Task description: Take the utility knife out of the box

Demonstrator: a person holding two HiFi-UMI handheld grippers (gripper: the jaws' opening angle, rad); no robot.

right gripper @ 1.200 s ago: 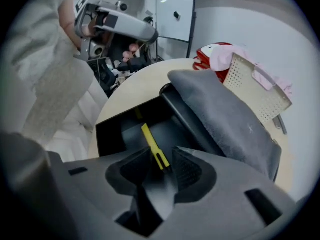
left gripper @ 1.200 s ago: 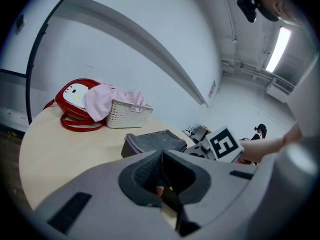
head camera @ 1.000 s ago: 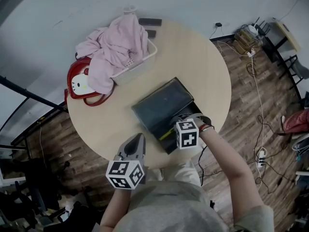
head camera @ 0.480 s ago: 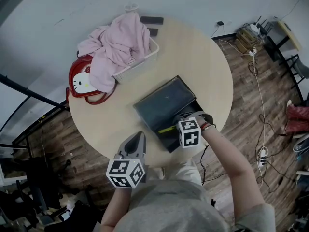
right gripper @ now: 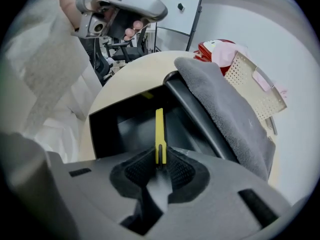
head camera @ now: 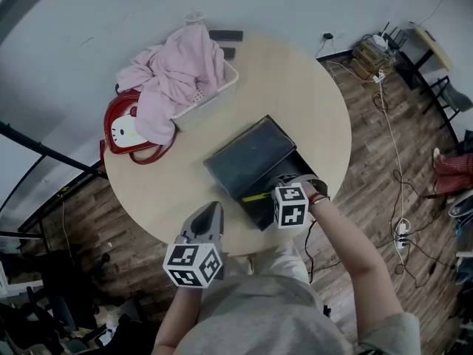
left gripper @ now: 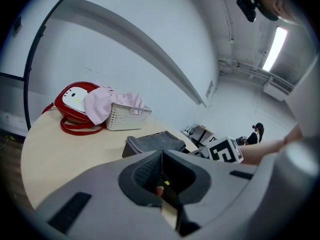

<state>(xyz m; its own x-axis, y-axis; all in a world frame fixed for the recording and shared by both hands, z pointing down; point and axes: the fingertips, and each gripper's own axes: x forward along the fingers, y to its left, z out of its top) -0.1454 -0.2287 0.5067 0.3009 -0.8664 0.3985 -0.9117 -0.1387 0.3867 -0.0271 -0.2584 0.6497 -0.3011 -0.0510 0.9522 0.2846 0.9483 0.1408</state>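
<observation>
A black box (head camera: 260, 211) lies open near the round table's front edge, its grey-lined lid (head camera: 247, 156) folded back. A yellow utility knife (right gripper: 159, 129) rests in the box's tray (right gripper: 125, 129) and shows as a yellow strip (head camera: 255, 197) in the head view. My right gripper (right gripper: 160, 165) points steeply down into the tray. Its jaws have just been closing, and the pads now press on the knife's near end. My left gripper (head camera: 212, 211) hovers at the table's front edge, left of the box, with its jaws together and nothing in them (left gripper: 161, 166).
A white basket (head camera: 214, 95) with pink clothes (head camera: 174, 72) and a red bag (head camera: 126, 132) sit at the table's far left. Two dark small items (head camera: 225, 35) lie at the far edge. Cables and furniture stand on the wooden floor to the right.
The right gripper has stayed over the open box at the yellow knife, shifting only slightly. The left gripper has kept its place.
</observation>
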